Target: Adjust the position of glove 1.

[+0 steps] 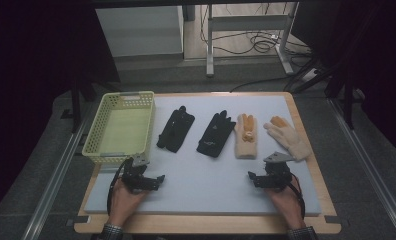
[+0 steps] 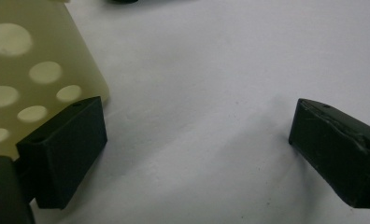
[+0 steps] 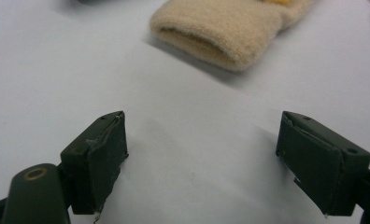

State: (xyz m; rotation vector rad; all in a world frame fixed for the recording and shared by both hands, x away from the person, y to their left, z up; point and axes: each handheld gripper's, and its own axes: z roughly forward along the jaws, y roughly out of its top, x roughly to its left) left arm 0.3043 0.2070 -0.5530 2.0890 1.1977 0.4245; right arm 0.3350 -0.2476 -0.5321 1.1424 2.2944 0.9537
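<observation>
Four gloves lie in a row across the white mat [image 1: 206, 175]: two black gloves [image 1: 176, 129] [image 1: 216, 134] and two beige gloves with orange fingertips [image 1: 246, 136] [image 1: 288, 137]. A pale yellow basket [image 1: 121, 125] stands to their left with nothing in it. My left gripper [image 1: 147, 170] rests on the mat just below the basket's near right corner, open, nothing between its jaws [image 2: 197, 112]. My right gripper [image 1: 267, 169] sits below the beige gloves, open and holding nothing [image 3: 202, 119]. The cuff of a beige glove [image 3: 220, 32] lies just ahead of it.
The basket's perforated wall [image 2: 33, 70] stands right beside my left gripper's left jaw. The mat lies on a wooden table [image 1: 206, 224]. Beyond the table's far edge are a metal frame [image 1: 246, 30] and floor cables [image 1: 256, 42].
</observation>
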